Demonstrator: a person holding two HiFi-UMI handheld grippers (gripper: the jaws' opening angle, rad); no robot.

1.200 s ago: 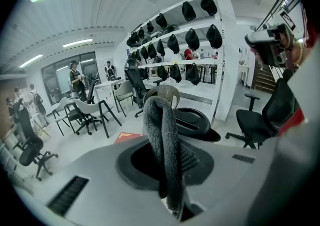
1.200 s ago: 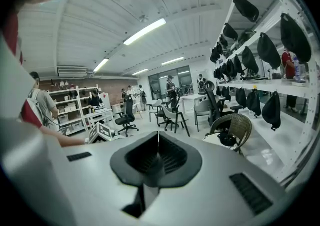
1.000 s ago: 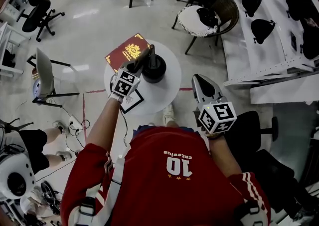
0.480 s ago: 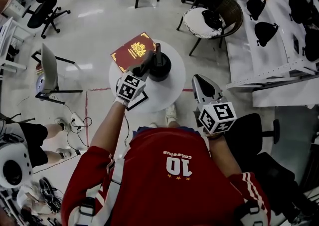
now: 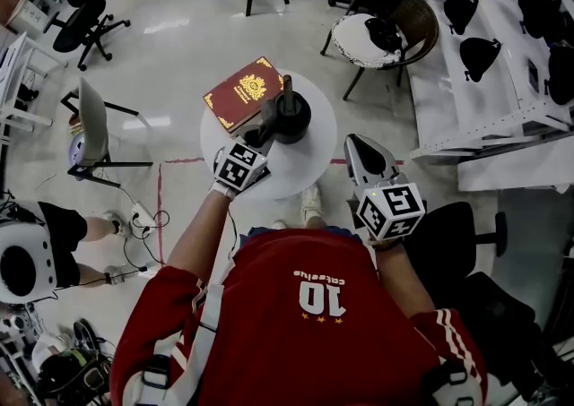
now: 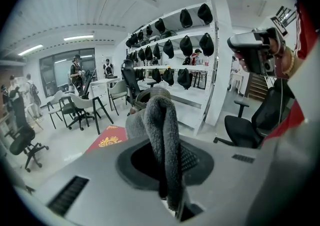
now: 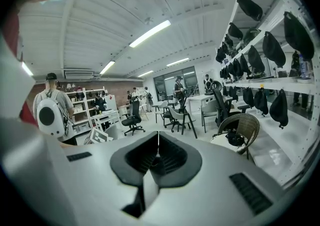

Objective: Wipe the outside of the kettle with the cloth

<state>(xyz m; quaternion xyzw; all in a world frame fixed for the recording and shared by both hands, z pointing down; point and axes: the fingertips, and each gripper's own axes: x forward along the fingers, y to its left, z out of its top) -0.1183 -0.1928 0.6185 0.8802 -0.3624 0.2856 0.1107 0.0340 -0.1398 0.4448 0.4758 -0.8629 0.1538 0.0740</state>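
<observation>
Approach step, I judge: left gripper [image 5: 257, 137] clamps the grey cloth [image 6: 162, 120] just beside the black kettle [image 5: 289, 115] on the round table [image 5: 309, 171]; next move calls for pressing cloth against the kettle's side. Head view places the kettle; gripper views alone show cloth pinched left, right gripper [image 7: 158, 150] closed, empty.

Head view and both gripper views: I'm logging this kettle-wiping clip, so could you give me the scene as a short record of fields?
surface: round white table
kettle: black, standing on the table beside a red book
cloth: grey, clamped in the left gripper
left gripper: shut on the cloth, tip at the kettle's near side; contact unclear
right gripper: shut, empty, held off the table's right side, apart from the kettle
</observation>
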